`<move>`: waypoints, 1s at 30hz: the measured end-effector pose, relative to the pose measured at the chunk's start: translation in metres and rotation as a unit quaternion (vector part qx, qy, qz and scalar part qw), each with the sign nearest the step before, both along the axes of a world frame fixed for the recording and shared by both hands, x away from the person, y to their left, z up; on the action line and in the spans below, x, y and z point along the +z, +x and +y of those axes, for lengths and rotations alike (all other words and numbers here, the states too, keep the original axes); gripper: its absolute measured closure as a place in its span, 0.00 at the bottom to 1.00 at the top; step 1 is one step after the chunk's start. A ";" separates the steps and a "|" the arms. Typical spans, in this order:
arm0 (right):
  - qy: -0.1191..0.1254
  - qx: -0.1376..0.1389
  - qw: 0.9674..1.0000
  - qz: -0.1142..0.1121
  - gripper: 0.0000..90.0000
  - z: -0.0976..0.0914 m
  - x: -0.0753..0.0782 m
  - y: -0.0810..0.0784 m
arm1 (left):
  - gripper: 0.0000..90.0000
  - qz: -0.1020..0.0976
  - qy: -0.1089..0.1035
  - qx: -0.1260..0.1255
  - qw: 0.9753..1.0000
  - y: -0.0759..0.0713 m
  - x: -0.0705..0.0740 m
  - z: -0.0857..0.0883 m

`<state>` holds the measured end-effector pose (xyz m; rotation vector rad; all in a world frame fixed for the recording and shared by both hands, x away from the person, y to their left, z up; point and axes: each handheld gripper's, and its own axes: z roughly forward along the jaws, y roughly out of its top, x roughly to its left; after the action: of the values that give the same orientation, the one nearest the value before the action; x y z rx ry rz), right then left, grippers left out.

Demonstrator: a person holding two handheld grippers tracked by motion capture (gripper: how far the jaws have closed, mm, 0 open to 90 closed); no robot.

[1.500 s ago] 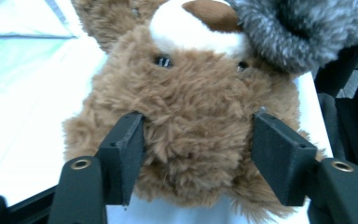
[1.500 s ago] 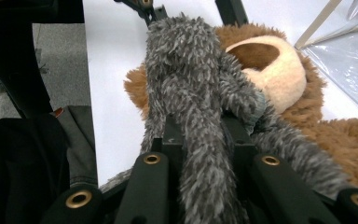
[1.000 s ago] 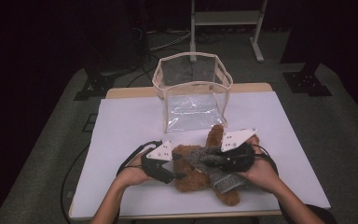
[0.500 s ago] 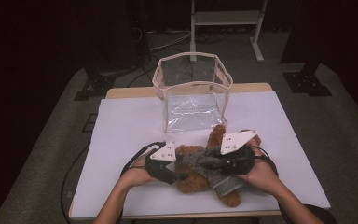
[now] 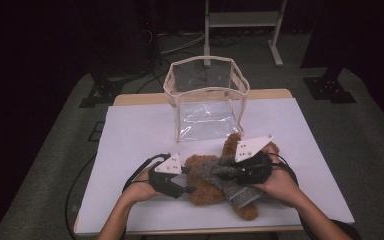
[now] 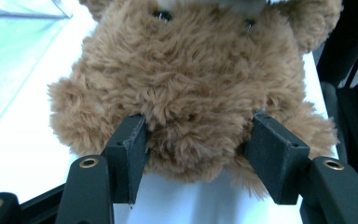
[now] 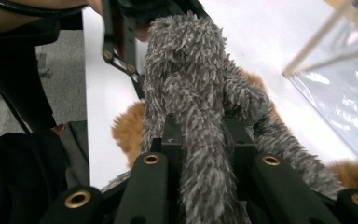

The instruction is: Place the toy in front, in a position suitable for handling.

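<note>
A brown teddy bear (image 5: 202, 189) lies on the white table (image 5: 140, 135), partly wrapped in a grey knit garment (image 5: 219, 175). My left gripper (image 5: 187, 184) comes in from the left. In the left gripper view its pads (image 6: 130, 144) press into the fur on both sides of the teddy bear (image 6: 191, 79), so the left gripper (image 6: 198, 135) is shut on it. My right gripper (image 5: 226, 172) reaches in from the right. In the right gripper view the right gripper (image 7: 203, 135) is shut on a fold of the grey knit garment (image 7: 191, 79), with brown fur (image 7: 128, 128) underneath.
A clear plastic bag with a beige rim (image 5: 206, 95) stands open at the back middle of the table, just beyond the bear. Black cables (image 5: 140, 167) trail from both grippers. A metal stand (image 5: 242, 20) rises behind the table.
</note>
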<state>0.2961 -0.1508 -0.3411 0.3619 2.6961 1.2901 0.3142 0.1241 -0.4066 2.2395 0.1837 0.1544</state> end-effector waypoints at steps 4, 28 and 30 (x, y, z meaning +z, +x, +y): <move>-0.020 0.020 1.000 -0.008 0.82 0.022 0.008 0.003 | 0.46 -0.005 -0.006 -0.005 1.000 0.000 0.001 -0.005; -0.064 0.035 0.997 0.002 0.82 0.048 0.005 0.015 | 0.47 0.006 -0.032 -0.003 0.999 0.004 0.001 -0.003; -0.077 0.044 0.996 0.005 0.82 0.060 0.001 0.017 | 0.47 0.005 -0.035 -0.004 0.999 0.003 0.002 -0.003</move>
<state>0.3130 -0.0912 -0.3404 0.2359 2.8255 1.0942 0.3174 0.1208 -0.4042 2.1708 0.1840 0.1303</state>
